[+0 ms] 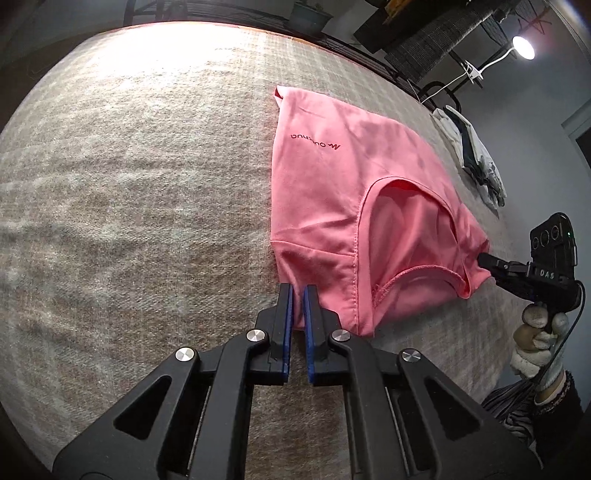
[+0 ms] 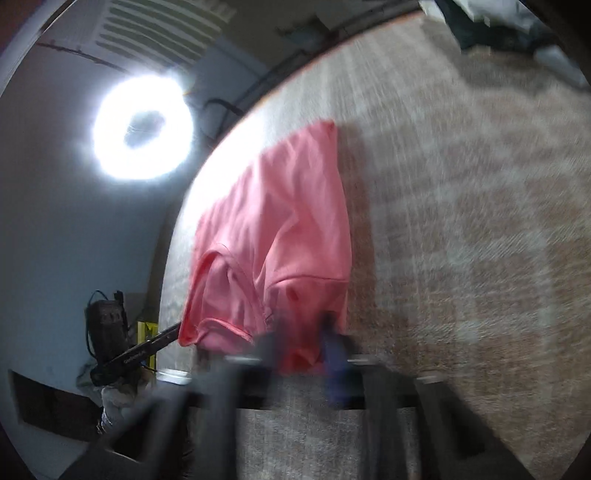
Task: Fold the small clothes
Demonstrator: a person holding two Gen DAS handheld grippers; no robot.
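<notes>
A pink t-shirt [image 1: 354, 192] with a dark logo lies on the beige woven tabletop [image 1: 147, 184], neck opening towards me. My left gripper [image 1: 298, 291] is shut on the shirt's near left shoulder corner. My right gripper [image 1: 484, 260] pinches the right shoulder corner, held by a gloved hand. In the blurred right wrist view the right gripper [image 2: 303, 328] has pink shirt [image 2: 280, 221] fabric between its fingers, and the left gripper [image 2: 173, 330] holds the shirt's other corner at the left.
A pile of white and dark clothes [image 1: 472, 155] lies at the table's far right edge; it also shows in the right wrist view [image 2: 498, 26]. A lit lamp [image 1: 522, 46] and a ring light [image 2: 142, 127] stand beyond the table edge.
</notes>
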